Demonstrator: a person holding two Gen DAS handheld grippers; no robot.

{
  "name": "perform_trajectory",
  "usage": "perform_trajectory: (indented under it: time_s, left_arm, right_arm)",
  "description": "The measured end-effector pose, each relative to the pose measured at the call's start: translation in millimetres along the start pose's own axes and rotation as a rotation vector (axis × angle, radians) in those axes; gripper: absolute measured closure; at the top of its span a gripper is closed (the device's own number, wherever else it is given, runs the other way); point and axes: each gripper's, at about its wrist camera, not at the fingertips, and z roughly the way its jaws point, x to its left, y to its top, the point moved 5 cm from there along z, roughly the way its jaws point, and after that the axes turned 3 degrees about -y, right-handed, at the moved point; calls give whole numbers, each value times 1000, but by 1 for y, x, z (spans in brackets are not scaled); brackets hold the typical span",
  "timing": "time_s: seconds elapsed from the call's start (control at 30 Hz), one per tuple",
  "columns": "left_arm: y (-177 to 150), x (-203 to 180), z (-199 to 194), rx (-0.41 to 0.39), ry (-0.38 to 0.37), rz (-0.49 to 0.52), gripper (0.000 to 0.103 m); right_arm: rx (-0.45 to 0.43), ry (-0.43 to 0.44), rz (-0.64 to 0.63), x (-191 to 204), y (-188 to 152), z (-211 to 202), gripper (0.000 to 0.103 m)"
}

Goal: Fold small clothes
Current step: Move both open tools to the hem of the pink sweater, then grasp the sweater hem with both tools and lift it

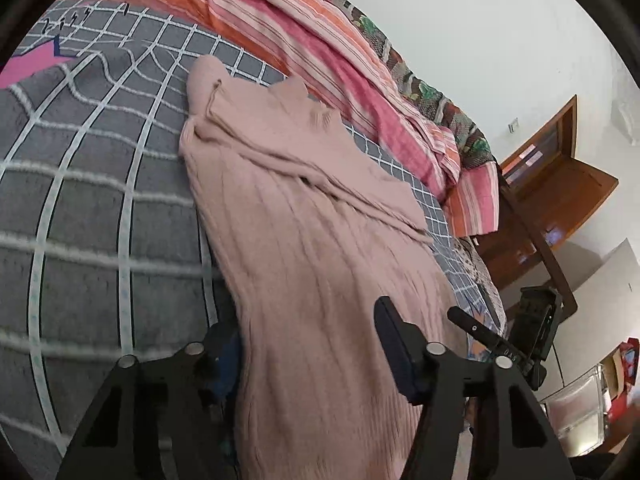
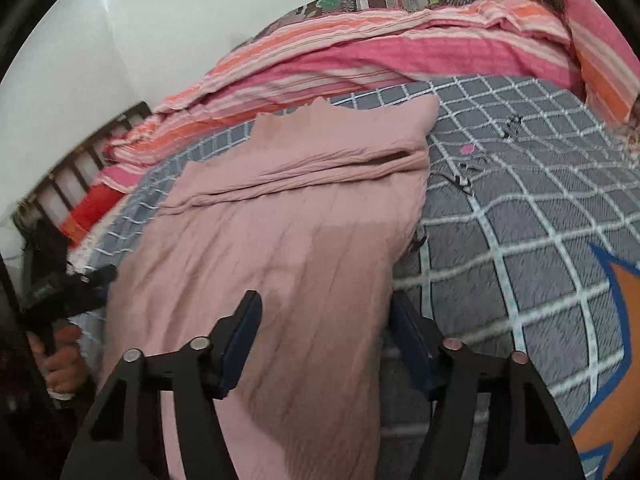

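- A bed covered by a grey blanket (image 1: 100,208) with a white grid pattern fills both views; a white wall (image 1: 480,20) rises behind it.
- A pink ribbed knit sweater (image 1: 312,248) lies lengthwise on the blanket, its sleeve folded across the upper body and its collar at the far end.
- The left gripper (image 1: 308,344) sits at the sweater's near hem, jaws partly spread, one finger on each side of the fabric; whether the pads press it I cannot tell.
- The right gripper (image 2: 324,344) straddles the hem's other edge in the same way, jaws half spread and the knit between them.
- A striped pink and orange quilt (image 2: 400,56) is bunched along the far side, clear of the sweater.
- Wooden furniture (image 1: 560,184) stands beside the bed.
- In the right wrist view, a hand (image 2: 60,364) grips the left tool's handle.
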Motion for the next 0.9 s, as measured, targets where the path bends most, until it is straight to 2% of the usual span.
perform_trajectory:
  time_s: [0.17, 0.37, 0.47, 0.63, 0.73, 0.8, 0.83, 0.87, 0.9]
  left_arm:
    - [-15, -5, -6, 8, -25, -13, 55]
    - [-42, -13, -13, 42, -35, -2, 63]
    - [-57, -19, -15, 57, -12, 25, 67]
    - [-80, -23, -20, 63, 52, 55, 71]
    - [-88, -21, -22, 58, 70, 46, 82]
    - [-92, -18, -23, 54, 76, 27, 94]
    - [-93, -16, -24, 51, 78, 18, 96]
    - [-92, -15, -25, 42, 82, 15, 96]
    - [-92, -14, -28, 29, 87, 19, 97]
  right_arm:
    - [47, 70, 63, -3, -18, -12, 51]
    - [59, 91, 61, 3, -43, -28, 55]
    - [71, 66, 54, 7, -52, -33, 60]
    - [74, 2, 33, 16, -70, -42, 62]
    - [72, -6, 39, 18, -81, -43, 65]
    - [76, -3, 64, 17, -85, -43, 73]
    - [82, 1, 79, 17, -88, -41, 85]
    - [89, 8, 88, 18, -90, -40, 93]
    - [80, 7, 89, 18, -89, -39, 93]
